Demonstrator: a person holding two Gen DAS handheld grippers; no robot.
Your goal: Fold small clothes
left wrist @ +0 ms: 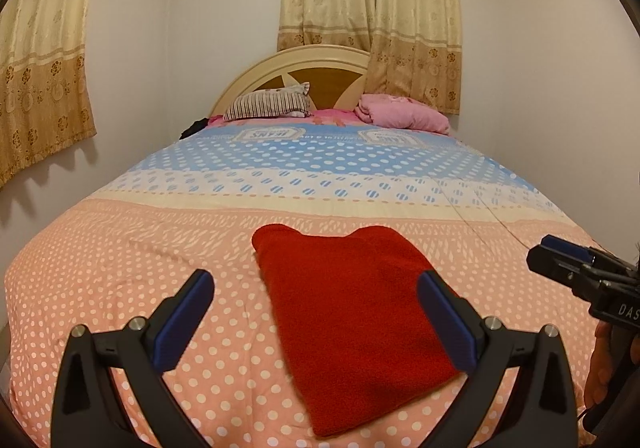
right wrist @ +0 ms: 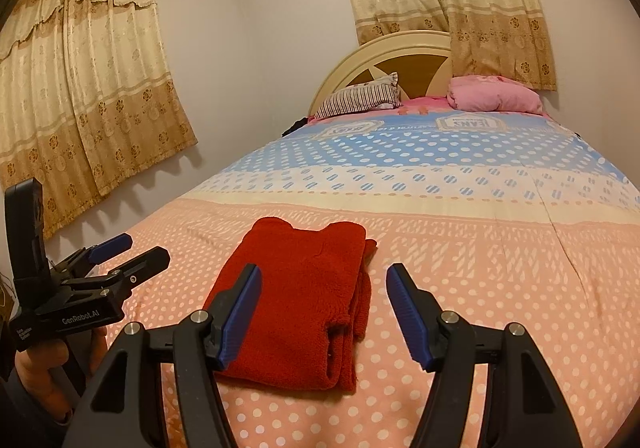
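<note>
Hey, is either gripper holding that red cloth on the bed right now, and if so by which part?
Nothing is held. The left gripper and right gripper are both open above the folded red cloth, which lies free on the bedspread.

Both views are evenly lit by warm indoor light from overhead, tinting the pale walls (left wrist: pixel 200 28) slightly yellow. Soft scalloped shadows are cast beneath the curtains (right wrist: pixel 88 96). Strong fisheye bending is seen at the edges, with black corners. Slight softness and grain are noticed throughout; no glare is seen.
</note>
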